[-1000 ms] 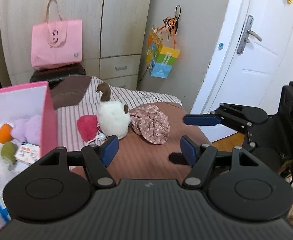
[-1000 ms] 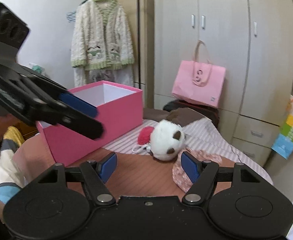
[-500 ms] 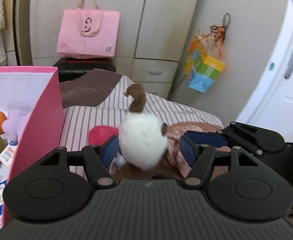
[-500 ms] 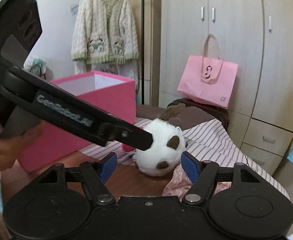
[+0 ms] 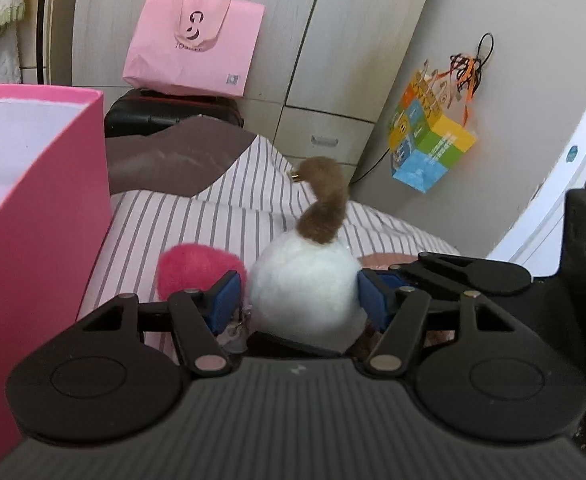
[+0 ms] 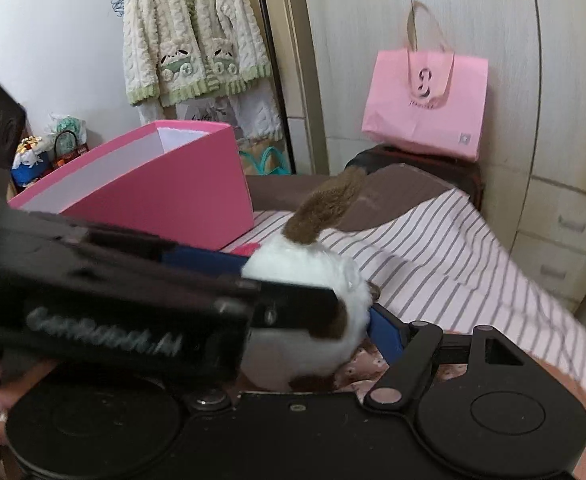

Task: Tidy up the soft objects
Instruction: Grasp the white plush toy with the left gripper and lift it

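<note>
White plush toy (image 5: 305,284) with a brown tail lies on the striped bed (image 5: 197,220), just beside the pink box (image 5: 41,216). I find my left gripper (image 5: 297,300) clasping it; my right gripper's (image 6: 313,336) jaws have just been opening, partly hidden, grip undetermined.

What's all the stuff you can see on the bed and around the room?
plush toy: one, white with brown tail, on bed
pom-pom: one, bright pink, left of plush toy
flowered cloth: one, pink, under plush toy
box: one, pink, white inside, on bed at left
bedsheet: one, pink-and-white striped
paper bag: one, pink, on suitcase
suitcase: one, black, by wardrobe
wardrobe: one, beige, behind bed
gift bag: one, multicoloured, hanging on wall
cardigan: one, cream and green, hanging
left gripper: black, blue pads either side of plush toy, squeeze unclear
right gripper: black, open, beside plush toy
</note>
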### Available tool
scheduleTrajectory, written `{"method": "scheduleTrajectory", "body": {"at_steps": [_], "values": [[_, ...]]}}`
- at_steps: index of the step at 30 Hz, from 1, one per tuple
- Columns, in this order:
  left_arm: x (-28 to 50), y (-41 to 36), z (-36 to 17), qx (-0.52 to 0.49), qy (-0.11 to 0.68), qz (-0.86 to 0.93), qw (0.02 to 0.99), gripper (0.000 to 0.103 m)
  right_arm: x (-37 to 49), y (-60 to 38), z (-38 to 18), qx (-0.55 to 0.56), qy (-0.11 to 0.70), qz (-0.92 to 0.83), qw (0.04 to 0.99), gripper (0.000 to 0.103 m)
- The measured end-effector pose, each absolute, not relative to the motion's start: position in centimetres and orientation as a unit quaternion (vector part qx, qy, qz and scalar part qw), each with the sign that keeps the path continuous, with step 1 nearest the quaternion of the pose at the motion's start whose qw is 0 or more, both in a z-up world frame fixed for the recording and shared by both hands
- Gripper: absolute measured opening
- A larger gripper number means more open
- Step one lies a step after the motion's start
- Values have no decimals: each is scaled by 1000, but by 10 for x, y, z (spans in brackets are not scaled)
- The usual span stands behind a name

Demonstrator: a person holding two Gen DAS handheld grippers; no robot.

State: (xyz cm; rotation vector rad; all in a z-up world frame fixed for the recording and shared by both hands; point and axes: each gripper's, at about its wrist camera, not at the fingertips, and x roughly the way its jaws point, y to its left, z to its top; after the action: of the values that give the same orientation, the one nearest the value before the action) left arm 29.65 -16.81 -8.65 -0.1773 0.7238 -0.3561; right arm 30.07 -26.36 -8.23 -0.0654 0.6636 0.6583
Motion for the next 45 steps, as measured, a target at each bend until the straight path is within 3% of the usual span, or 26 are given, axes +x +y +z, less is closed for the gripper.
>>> {"method": "scheduleTrajectory", "body": {"at_steps": [10, 31, 45], "values": [[284, -170, -84, -81, 355, -197, 910, 57, 275, -254, -81, -75, 288, 294, 908, 68], [212, -149, -49, -59, 329, -230, 914, 56, 203, -247, -45, -67, 262, 280, 921, 69], [161, -123, -48, -74, 348, -301, 885, 56, 142, -227, -37, -55, 288, 242, 925, 69]]}}
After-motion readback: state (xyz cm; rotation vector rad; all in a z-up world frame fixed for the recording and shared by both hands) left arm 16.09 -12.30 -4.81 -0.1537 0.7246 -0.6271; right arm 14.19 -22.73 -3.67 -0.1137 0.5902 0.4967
